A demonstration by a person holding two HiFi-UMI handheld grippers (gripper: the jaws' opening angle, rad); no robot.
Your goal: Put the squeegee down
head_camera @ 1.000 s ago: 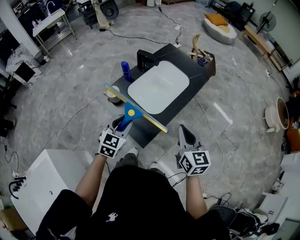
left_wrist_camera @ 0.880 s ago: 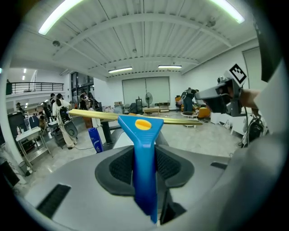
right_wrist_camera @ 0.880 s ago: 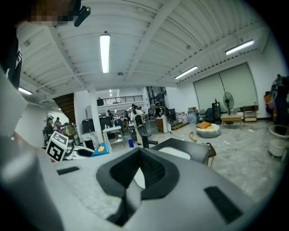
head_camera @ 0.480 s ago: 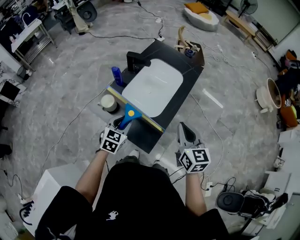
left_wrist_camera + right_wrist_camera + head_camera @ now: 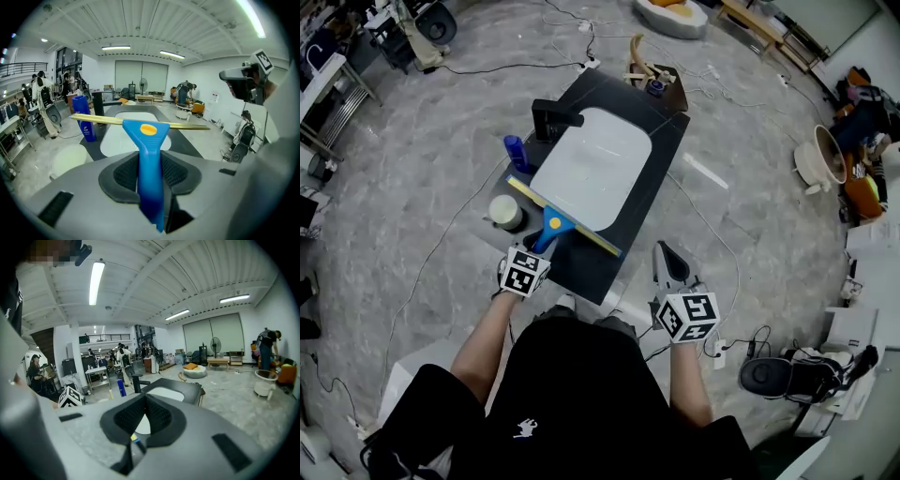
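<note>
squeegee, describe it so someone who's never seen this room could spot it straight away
A black counter with a white basin stands on the grey floor. Over the basin's near edge, the left gripper holds the squeegee. Unlike the upright blue bottle nearby, it has a long yellowish blade on a blue handle with a yellow dot.

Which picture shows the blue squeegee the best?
The left gripper view: the squeegee fills the middle, its blue handle clamped in the left gripper, blade across the top. The head view shows it small, from above. The right gripper view barely shows it.
</note>
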